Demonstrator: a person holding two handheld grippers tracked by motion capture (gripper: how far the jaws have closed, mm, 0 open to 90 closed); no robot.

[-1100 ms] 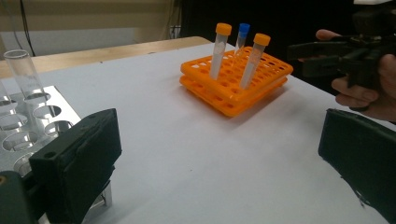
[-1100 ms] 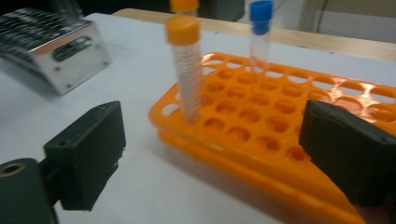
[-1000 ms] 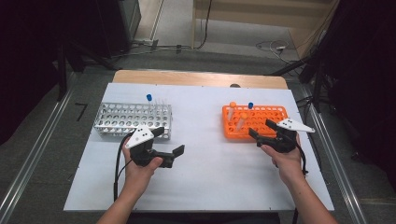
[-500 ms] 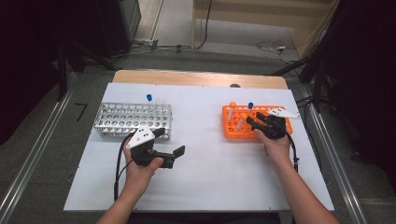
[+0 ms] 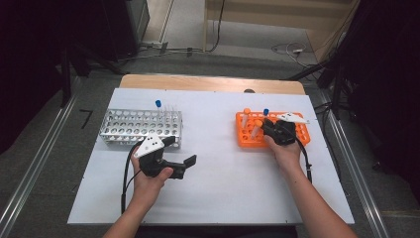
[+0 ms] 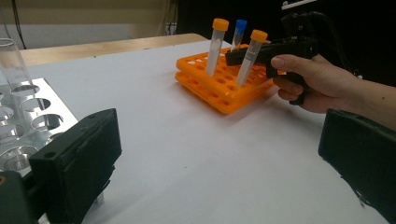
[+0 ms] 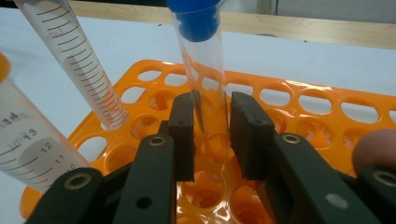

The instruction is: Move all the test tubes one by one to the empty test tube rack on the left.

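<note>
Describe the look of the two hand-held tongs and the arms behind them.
Both tongs are black with pistol-style handles. The left tongs carry a white three-cornered plate with dots and trail a black cable. The right tongs have a similar white plate and cable. Flat rectangular black pads. Forearms bare, no sleeves.

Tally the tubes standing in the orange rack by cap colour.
orange-capped tube: 2
blue-capped tube: 1
Total in the orange rack: 3
</note>
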